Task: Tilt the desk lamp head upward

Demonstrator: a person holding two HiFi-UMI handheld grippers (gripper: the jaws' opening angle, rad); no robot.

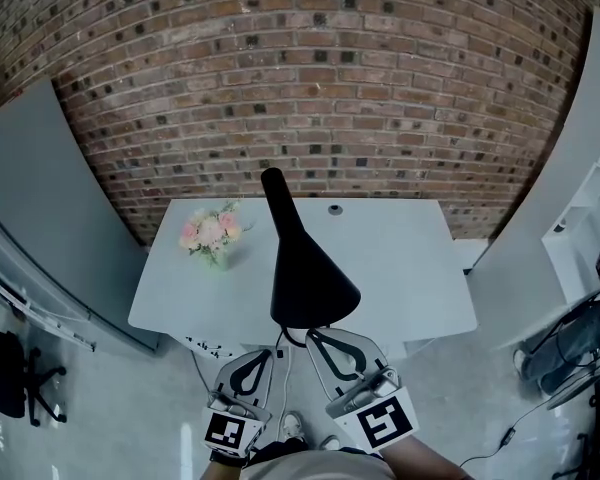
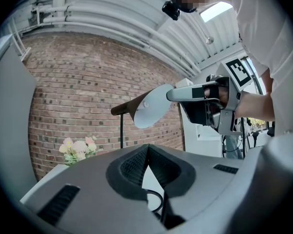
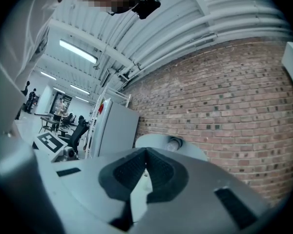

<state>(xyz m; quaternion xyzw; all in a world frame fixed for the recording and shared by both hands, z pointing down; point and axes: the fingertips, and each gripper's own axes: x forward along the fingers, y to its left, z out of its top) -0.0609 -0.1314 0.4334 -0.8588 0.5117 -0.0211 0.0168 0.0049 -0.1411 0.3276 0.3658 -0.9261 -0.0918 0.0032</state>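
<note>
One lamp (image 1: 305, 268) and one flower bunch (image 1: 210, 233) stand on the tabletop (image 1: 400, 258). Two claws, left (image 2: 147, 146) and right (image 3: 146, 150), both pressed together, empty.

Head camera peers steeply down on the lamp head (image 1: 305, 278), close below, and the white table (image 1: 410, 268). Cameras on the left gripper (image 2: 147, 147) and right gripper (image 3: 145, 152) tilt upward from lower down, sharing that lamp head's underside and the brick wall (image 2: 78, 82).
</note>
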